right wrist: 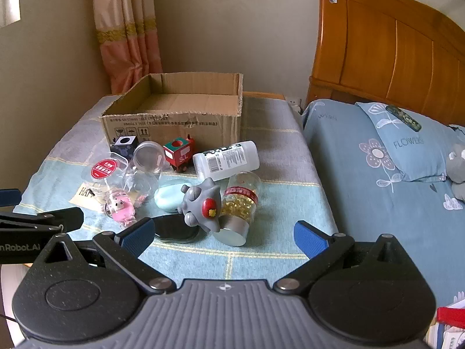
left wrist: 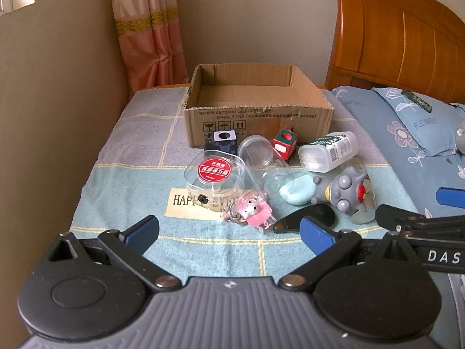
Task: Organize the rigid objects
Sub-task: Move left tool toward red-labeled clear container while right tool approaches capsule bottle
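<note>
Toys and small containers lie clustered on the cloth-covered desk point(left wrist: 122, 174) just in front of the cardboard box point(right wrist: 174, 128), whose visible interior looks bare. A grey figurine point(right wrist: 200, 206) leans on a capsule jar point(right wrist: 239, 206), tipped onto its side with its cap toward the camera. Behind them a white bottle point(right wrist: 226, 160) lies flat, long axis running left to right. A pink keychain point(left wrist: 252, 210) sits nearest the left gripper point(left wrist: 229, 234). Right gripper point(right wrist: 223, 235) hovers short of the pile. Both jaws are spread wide, holding nothing.

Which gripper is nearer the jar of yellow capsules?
Right. The right gripper sits just in front of the jar of yellow capsules; the left gripper is further left, facing the pink keychain.
</note>
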### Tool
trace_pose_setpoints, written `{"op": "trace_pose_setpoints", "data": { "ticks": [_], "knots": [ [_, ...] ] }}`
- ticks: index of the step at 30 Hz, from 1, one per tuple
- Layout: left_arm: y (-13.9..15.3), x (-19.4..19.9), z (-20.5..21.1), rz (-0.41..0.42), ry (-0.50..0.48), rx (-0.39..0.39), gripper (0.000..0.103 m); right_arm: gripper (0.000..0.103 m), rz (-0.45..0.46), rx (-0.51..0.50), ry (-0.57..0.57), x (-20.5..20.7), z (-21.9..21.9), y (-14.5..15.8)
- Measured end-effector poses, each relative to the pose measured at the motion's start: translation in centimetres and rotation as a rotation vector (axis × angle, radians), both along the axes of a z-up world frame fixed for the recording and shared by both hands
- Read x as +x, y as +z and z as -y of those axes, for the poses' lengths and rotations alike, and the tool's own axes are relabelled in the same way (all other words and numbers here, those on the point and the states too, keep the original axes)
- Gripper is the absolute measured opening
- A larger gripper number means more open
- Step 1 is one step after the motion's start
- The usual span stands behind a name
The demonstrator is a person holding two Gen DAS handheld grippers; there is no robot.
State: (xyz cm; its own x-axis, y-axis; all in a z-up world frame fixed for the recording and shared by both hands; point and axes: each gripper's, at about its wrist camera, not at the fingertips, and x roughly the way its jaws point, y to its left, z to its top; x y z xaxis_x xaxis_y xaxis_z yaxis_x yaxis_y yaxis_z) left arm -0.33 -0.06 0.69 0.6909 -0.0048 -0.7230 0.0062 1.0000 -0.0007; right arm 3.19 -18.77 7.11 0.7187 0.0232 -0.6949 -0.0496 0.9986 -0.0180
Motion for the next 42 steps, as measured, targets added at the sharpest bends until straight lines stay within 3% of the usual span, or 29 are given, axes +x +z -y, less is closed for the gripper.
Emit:
{"op": "trace_pose_setpoints", "data": {
  "ticks": [13,23,33,42],
  "knots": [
    [-0.3,0.1,-0.2,0.010,-0.016,0.004,0.102,0.103,0.022,-0.013,0.015,0.0,-0.2,0.2],
    [-0.9,0.4,-0.7,0.031,-0.073,0.016,0.102,0.103,0.101,-0.005,0.102,-0.1,-0.3,0.0],
    [-2.7,0.9,-0.9,0.084,-0.173,0.098,0.102,0.103,0.087,-0.052,0.165,0.9,0.0,-2.0],
    [-5.5,2.5,-2.1,0.036,-0.246,0.037,0.102,0.103,0.029,-0.041,0.216,2.2,0.8,-4.7]
  ]
}}
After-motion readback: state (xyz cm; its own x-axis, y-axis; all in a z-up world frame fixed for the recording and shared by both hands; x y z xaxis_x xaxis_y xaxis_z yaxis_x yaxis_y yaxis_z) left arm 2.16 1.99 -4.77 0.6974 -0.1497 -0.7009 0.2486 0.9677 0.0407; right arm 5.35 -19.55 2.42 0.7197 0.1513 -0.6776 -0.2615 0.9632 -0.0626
